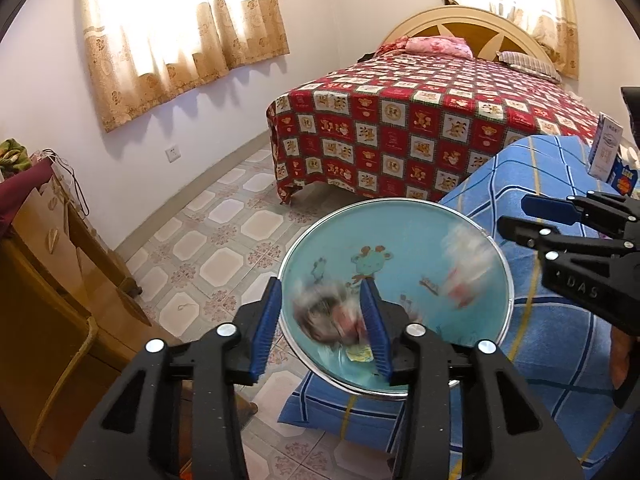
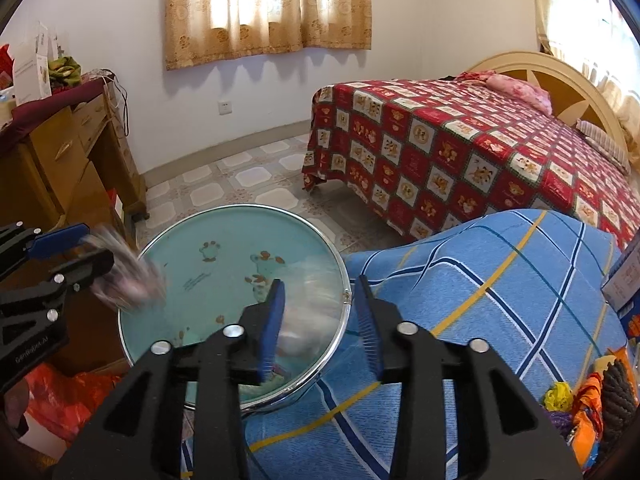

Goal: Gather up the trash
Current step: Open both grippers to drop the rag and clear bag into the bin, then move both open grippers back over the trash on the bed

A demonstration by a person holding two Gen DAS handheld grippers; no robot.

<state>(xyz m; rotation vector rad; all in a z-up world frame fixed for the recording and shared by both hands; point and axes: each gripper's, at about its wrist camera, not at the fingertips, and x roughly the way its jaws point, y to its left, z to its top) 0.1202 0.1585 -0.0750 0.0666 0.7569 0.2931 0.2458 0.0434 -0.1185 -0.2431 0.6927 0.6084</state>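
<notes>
Left wrist footage is dominated by a round blue basin (image 1: 396, 240) set at the edge of a blue plaid blanket (image 1: 560, 352), above the tiled floor (image 1: 208, 248). Two blurred pieces of trash are seen over it: a crumpled grey-and-red wad (image 1: 328, 316) between the spread fingers of the left gripper (image 1: 324, 328), and a white-and-red wrapper (image 1: 466, 268) nearer the basin's far rim. Whether the wad is actually pinched cannot be told, since the jaws stand apart and the blur suggests loose motion. In the right wrist view the right gripper (image 2: 320, 320) is held with its jaws apart and nothing between them, a pale blurred wrapper (image 2: 308, 304) lying beyond its left finger inside the basin (image 2: 224, 240). The likely risk is judged to be trash missing the basin near the rim and landing on the floor, or the basin being nudged off the blanket's soft edge.
</notes>
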